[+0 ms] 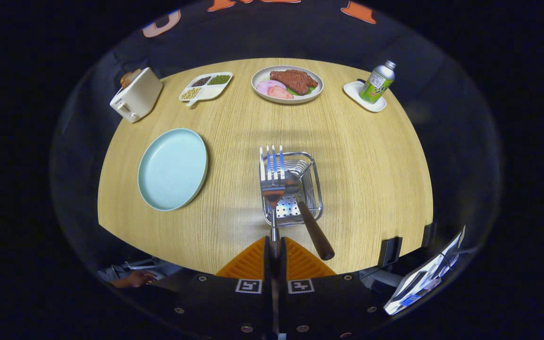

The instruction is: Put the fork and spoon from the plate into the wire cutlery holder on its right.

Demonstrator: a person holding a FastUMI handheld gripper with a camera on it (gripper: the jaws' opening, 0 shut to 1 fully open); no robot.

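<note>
Wooden round tabletop [357,156], with fork [272,177] pinched by its handle between pressed-together fingers of gripper [275,257], tines forward above wire cutlery holder [317,189], just right of emptied pale blue plate [173,168]. Spoon [307,212] already resting in holder, dark handle leaning out toward the fingers. Likely trouble: fork knocking spoon or catching the near rim on lowering, tipping the light holder; farther back, toaster [136,99], food dishes, bottle [378,82].

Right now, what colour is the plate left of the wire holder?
Pale blue plate, seen clearest in the gripper view.
</note>
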